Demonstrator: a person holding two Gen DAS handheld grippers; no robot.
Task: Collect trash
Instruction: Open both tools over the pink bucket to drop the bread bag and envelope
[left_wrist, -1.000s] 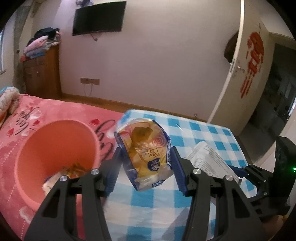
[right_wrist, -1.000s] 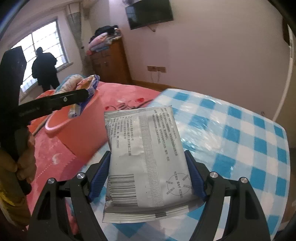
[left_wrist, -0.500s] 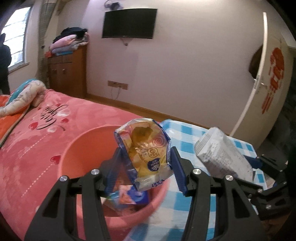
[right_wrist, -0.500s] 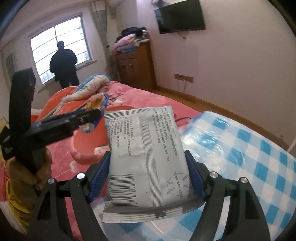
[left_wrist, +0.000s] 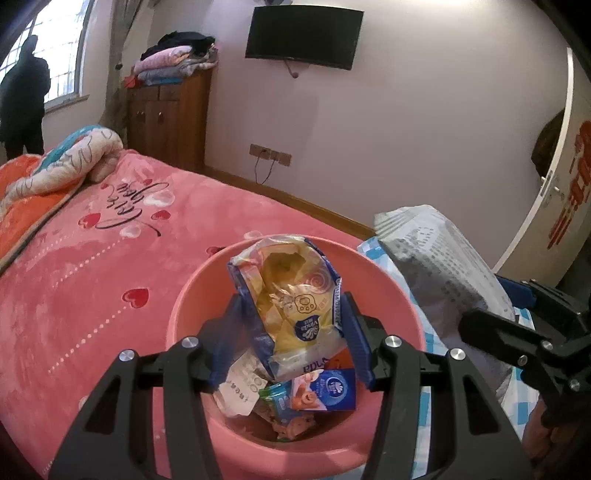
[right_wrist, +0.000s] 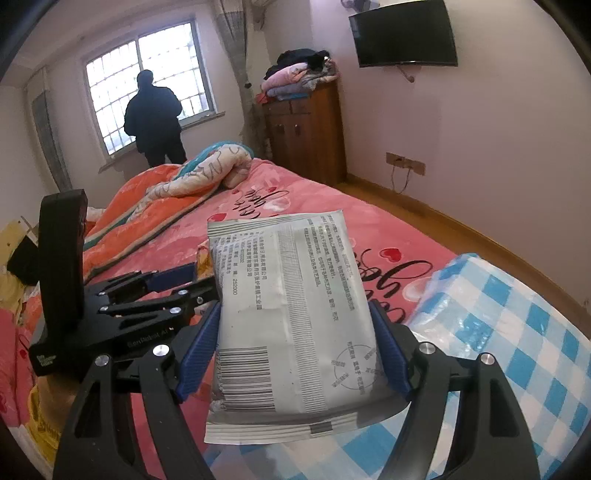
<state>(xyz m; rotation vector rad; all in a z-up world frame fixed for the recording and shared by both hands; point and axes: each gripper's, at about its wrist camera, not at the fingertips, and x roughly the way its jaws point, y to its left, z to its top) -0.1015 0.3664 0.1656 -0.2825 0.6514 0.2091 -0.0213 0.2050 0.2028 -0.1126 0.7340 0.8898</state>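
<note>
My left gripper (left_wrist: 291, 325) is shut on a crumpled yellow and blue snack wrapper (left_wrist: 288, 295) and holds it right above the pink bucket (left_wrist: 184, 306), which has several pieces of trash (left_wrist: 321, 391) in its bottom. My right gripper (right_wrist: 295, 343) is shut on a flat silver packet (right_wrist: 291, 325) with printed text and a barcode. That packet (left_wrist: 436, 266) and the right gripper (left_wrist: 524, 325) also show at the right in the left wrist view, beside the bucket. The left gripper (right_wrist: 140, 295) shows at the left in the right wrist view.
The bucket stands on a bed with a pink heart-patterned blanket (left_wrist: 92, 266). A blue and white checked cloth (right_wrist: 517, 332) lies to the right. A rolled quilt (right_wrist: 207, 173), a wooden cabinet (right_wrist: 306, 133), a wall TV (left_wrist: 303, 37) and a person at the window (right_wrist: 155, 118) are further off.
Both grippers have swung left, from over the checked cloth to the bucket. The snack wrapper now hangs over the bucket's opening. Both grips stay shut.
</note>
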